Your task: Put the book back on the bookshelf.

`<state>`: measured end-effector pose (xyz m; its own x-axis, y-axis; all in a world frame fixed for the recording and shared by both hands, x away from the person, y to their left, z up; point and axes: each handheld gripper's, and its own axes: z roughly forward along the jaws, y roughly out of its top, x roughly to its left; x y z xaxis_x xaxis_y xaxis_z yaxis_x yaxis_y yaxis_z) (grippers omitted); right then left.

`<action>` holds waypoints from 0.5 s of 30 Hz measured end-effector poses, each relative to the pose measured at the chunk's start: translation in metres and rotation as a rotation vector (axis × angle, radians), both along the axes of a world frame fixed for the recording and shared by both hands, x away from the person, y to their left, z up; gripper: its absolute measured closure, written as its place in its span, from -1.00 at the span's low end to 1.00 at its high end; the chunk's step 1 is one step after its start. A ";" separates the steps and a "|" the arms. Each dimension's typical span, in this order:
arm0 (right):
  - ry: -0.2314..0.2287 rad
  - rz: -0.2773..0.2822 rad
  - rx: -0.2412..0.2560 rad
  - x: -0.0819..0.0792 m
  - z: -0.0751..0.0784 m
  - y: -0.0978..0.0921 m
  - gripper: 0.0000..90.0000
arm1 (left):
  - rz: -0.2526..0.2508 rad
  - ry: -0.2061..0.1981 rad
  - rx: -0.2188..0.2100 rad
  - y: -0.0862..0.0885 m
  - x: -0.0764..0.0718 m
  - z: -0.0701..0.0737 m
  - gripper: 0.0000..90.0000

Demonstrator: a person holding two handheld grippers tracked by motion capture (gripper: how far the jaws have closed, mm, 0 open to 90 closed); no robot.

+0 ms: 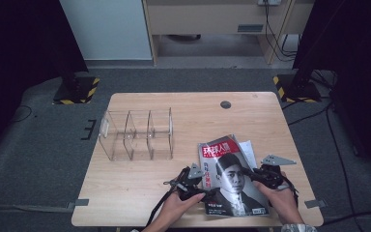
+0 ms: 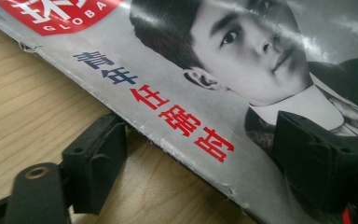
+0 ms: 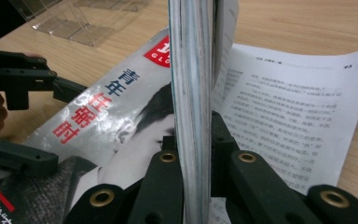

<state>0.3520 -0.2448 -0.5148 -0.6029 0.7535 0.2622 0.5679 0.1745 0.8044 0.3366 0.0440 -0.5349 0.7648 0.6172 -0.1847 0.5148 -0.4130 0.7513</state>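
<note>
Magazine (image 1: 232, 176) glossy, grey cover with a black-and-white portrait, red title block at far corner, red and blue characters down left margin. Worn, chipped spine edge seen in left gripper view (image 2: 177, 140). Lies on table (image 1: 140, 188) near front edge, between the two grippers, long axis running from near-right to far-left, title end pointing away from person. Loose printed page (image 3: 279, 107) lies under it, sticking out past right side.

Left gripper (image 1: 193, 186) at spine side, jaws wide apart, straddling the spine edge: one jaw on bare wood just left of cover, other over the cover; not closed on it. Held by left hand (image 1: 174, 210).

Right gripper (image 1: 265, 176) at magazine's right edge, jaws narrow, clamped on a lifted stack of pages (image 3: 193, 93) standing edge-on and upright between them in right gripper view. Right hand (image 1: 285, 203) behind it.

Clear organizer (image 1: 137, 135) with three compartments well beyond left gripper, farther up table, apart from magazine.
</note>
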 end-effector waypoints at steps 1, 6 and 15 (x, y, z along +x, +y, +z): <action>0.004 -0.004 -0.013 0.000 -0.001 0.000 0.88 | 0.001 -0.004 0.003 0.000 0.000 0.000 -0.57; 0.046 -0.049 -0.114 0.002 -0.007 0.003 0.35 | 0.008 -0.024 0.025 0.000 -0.002 0.000 -0.46; 0.060 -0.178 -0.270 0.005 -0.011 -0.003 -0.47 | 0.015 -0.049 0.054 -0.002 -0.004 0.001 -0.37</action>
<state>0.3574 -0.2480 -0.5260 -0.4452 0.8928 0.0693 0.6533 0.2709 0.7070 0.3325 0.0420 -0.5344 0.7627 0.6368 -0.1133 0.4843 -0.4462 0.7526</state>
